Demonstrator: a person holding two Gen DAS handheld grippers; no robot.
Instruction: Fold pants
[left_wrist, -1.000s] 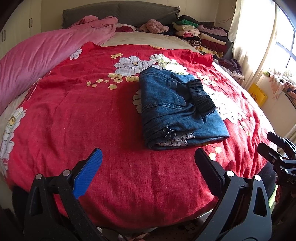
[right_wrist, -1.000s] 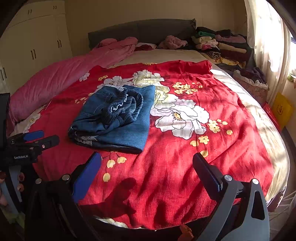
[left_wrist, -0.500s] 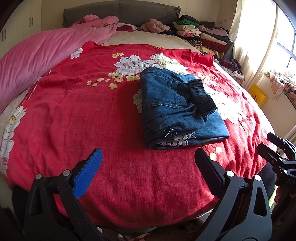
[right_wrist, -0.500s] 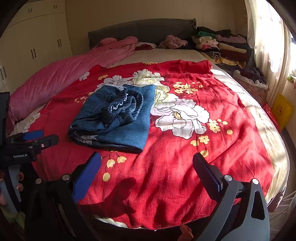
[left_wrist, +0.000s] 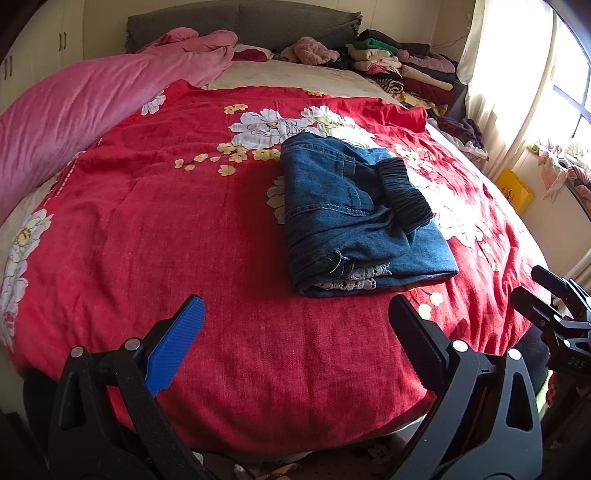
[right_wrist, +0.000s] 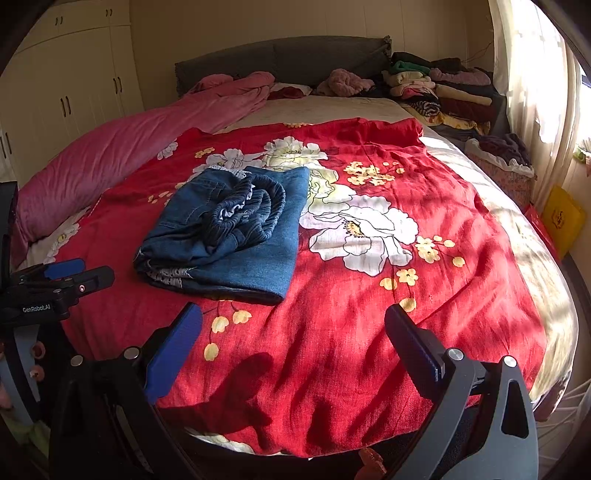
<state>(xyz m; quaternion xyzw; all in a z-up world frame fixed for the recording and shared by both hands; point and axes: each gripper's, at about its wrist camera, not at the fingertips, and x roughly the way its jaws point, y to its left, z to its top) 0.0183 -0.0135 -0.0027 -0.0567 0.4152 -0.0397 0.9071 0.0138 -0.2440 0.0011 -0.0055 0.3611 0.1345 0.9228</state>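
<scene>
Folded pants (left_wrist: 354, 218) lie in a compact stack on the red bedspread (left_wrist: 184, 258), the job apparently done. The left gripper (left_wrist: 295, 332) and right gripper (right_wrist: 293, 338) hang at the near edge, both spread and empty.

We cannot see how many layers make up the folded denim pants (left_wrist: 354, 218); their underside lies against the red floral bedspread (left_wrist: 166, 229), and only a strip of white lace (left_wrist: 351, 278) peeks from the near edge. The elastic waistband (right_wrist: 251, 206) is bunched, hiding its inside. In the left wrist view the right gripper (left_wrist: 554, 310) is cut off by the frame's right edge; in the right wrist view the left gripper (right_wrist: 55, 280) is cut off at the left edge. The stacked clothes (right_wrist: 436, 88) by the headboard are too small to identify individually.
</scene>
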